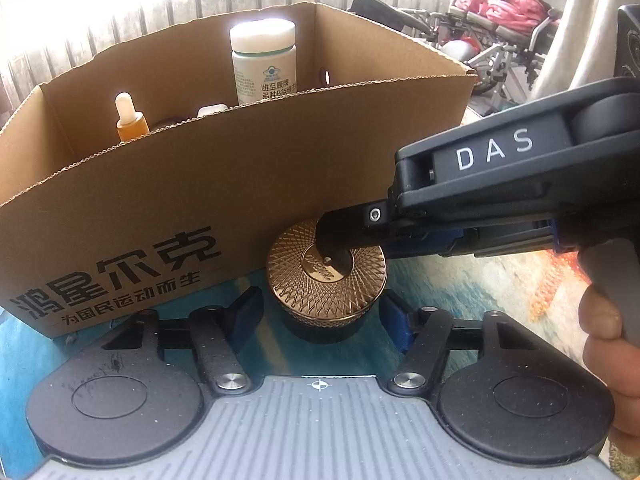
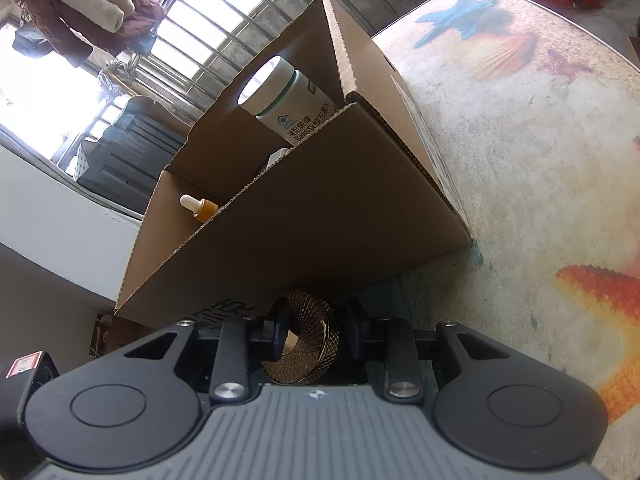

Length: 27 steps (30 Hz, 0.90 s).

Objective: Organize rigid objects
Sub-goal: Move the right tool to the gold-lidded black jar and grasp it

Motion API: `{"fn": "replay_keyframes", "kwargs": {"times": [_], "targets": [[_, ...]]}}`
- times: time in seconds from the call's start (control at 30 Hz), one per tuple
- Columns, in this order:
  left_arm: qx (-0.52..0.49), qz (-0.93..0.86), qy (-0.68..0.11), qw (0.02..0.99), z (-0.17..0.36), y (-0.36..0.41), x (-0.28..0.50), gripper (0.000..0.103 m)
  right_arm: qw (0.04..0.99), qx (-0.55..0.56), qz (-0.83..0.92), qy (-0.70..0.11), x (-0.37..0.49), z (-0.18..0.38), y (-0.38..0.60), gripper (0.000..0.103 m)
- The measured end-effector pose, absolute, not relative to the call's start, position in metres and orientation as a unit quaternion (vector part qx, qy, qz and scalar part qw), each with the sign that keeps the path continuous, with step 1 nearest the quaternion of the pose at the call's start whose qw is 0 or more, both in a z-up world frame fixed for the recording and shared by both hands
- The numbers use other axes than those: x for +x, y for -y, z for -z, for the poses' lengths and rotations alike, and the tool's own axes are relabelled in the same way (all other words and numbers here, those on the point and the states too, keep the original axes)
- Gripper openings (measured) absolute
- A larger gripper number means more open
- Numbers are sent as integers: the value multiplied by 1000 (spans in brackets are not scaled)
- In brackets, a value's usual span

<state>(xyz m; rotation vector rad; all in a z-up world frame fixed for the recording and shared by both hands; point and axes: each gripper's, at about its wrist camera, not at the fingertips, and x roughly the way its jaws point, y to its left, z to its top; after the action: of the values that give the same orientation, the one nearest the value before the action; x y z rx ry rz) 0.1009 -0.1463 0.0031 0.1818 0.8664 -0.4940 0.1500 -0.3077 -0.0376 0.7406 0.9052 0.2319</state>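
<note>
A round jar with an embossed gold lid [image 1: 326, 276] and a dark base stands on the table just in front of a cardboard box [image 1: 168, 216]. My left gripper [image 1: 320, 320] is open, its fingers on either side of the jar without touching it. My right gripper [image 1: 332, 248] comes in from the right, turned on its side, one finger over the lid top. In the right wrist view the lid [image 2: 308, 344] sits between the right gripper's [image 2: 316, 332] open fingers. The box holds a white vitamin bottle [image 1: 264, 62] and an amber dropper bottle [image 1: 130, 120].
The box [image 2: 320, 208] stands on a sea-themed tablecloth [image 2: 540, 160] with shell and starfish prints. A wheelchair with pink cloth [image 1: 500, 12] stands behind at the right. Window bars and hanging clothes [image 2: 88, 8] are beyond the box.
</note>
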Motion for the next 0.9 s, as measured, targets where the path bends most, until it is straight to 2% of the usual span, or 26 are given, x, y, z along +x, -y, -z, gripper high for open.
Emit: {"fn": "replay_keyframes", "kwargs": {"times": [0.43,0.9], "targets": [[82,236,-426,870,-7,143,92,56,819,346,-116,-442,146,36,304,32],[81,242,-436,863,-8,143,71,56,816,341,-110,-453,115,32,297,32]]}}
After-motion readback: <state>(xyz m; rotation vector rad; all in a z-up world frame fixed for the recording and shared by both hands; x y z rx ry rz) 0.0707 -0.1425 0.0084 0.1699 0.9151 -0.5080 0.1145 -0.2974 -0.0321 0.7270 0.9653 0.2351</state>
